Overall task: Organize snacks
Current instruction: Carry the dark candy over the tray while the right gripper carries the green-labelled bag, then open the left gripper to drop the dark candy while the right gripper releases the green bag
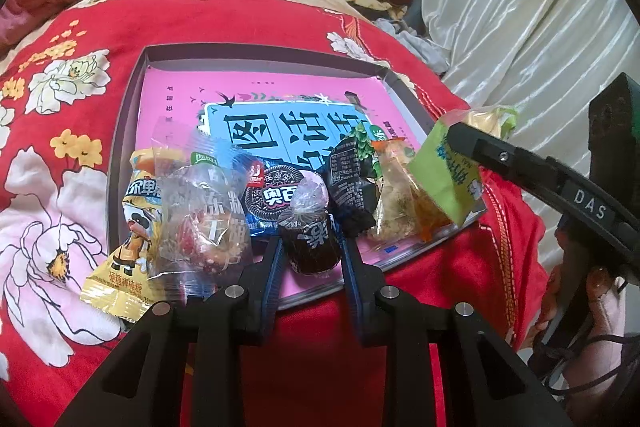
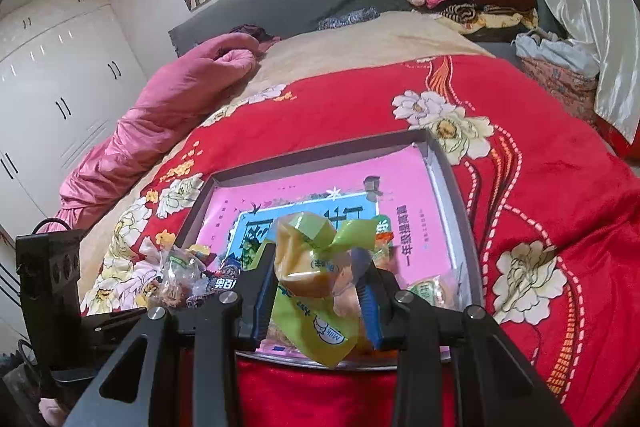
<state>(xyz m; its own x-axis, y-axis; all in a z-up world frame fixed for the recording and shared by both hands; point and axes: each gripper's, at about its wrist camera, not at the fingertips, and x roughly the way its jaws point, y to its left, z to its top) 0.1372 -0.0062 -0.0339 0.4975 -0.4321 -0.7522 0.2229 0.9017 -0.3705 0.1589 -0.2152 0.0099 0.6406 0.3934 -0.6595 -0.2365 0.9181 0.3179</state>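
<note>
Jaws of the left gripper (image 1: 309, 247) are closed on a small dark jelly cup (image 1: 309, 243) at the near edge of a shallow grey tray (image 1: 256, 50), which is lined with a pink book cover (image 1: 280, 87) and set on a red floral quilt (image 1: 240, 15). Left of the cup, a yellow lollipop packet (image 1: 120, 259), a clear wrapped snack (image 1: 200, 215) and a blue cookie packet (image 1: 272, 199) are seen; to its right lie a black packet (image 1: 350, 187) and an orange-tinted packet (image 1: 396, 203). Farthest right, the right gripper (image 2: 316, 281) is clamped on a green-and-yellow milk snack packet (image 2: 312, 267), held above the tray's near right corner.
</note>
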